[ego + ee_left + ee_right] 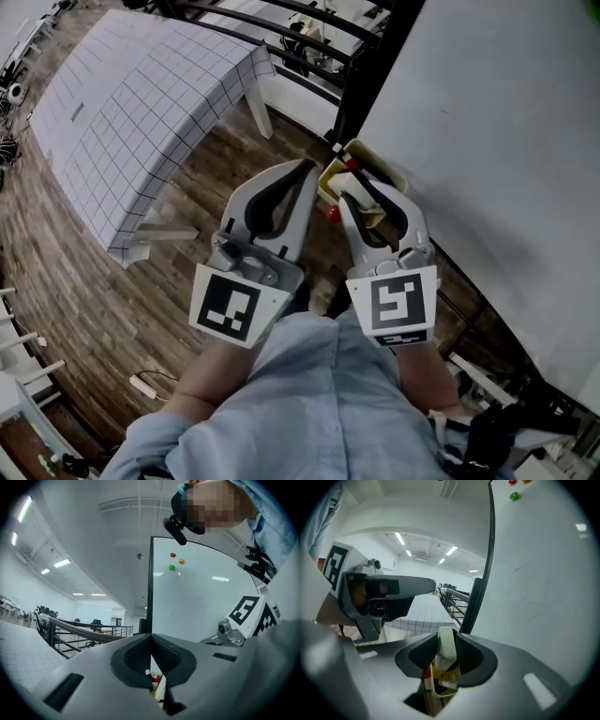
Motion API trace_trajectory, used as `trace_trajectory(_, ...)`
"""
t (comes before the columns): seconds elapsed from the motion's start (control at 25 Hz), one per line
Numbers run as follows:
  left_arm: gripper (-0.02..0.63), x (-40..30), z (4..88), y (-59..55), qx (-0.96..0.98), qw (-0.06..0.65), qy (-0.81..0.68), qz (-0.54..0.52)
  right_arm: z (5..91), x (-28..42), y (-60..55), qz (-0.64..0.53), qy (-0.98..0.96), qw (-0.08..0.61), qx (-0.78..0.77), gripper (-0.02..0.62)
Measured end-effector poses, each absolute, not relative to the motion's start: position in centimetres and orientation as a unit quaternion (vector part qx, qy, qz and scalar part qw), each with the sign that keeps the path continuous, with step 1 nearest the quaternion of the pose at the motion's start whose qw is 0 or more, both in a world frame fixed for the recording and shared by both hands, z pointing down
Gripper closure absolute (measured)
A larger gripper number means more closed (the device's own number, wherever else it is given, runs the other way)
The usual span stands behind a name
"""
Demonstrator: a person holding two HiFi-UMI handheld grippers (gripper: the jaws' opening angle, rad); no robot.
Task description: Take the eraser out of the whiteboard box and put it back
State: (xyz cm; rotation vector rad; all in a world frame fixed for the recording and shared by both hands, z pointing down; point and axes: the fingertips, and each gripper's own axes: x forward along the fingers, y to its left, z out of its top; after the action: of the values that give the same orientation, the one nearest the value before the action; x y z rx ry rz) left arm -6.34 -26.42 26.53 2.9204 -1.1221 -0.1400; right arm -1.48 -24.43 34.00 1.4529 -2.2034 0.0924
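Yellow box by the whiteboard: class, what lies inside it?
A red tip shows just inside the yellow box; the right gripper and its white eraser cover the rest.

Light blue shirt [309, 403], pale grey left gripper [303, 171] and right gripper [351, 191], black-lined jaws, black-and-white marker cubes [228, 307]

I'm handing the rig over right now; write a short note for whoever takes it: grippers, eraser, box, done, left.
Left hand-held gripper: shut, empty, beside the box.
Right hand-held gripper: shut on the eraser, right above the box by the whiteboard.
Done: eraser gripped; whether it is fully lifted out is unclear.
Left: probably set it back in the box and let go.
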Motion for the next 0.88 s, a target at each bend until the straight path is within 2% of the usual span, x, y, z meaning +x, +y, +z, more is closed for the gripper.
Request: trace_trajectory(0.88, 0.607, -5.9, 28.7, -29.4, 0.948, 0.037, -0.313, -0.043, 39.6, -3.2, -25.3, 0.041, -0.774, 0.363, 0.516, 0.465)
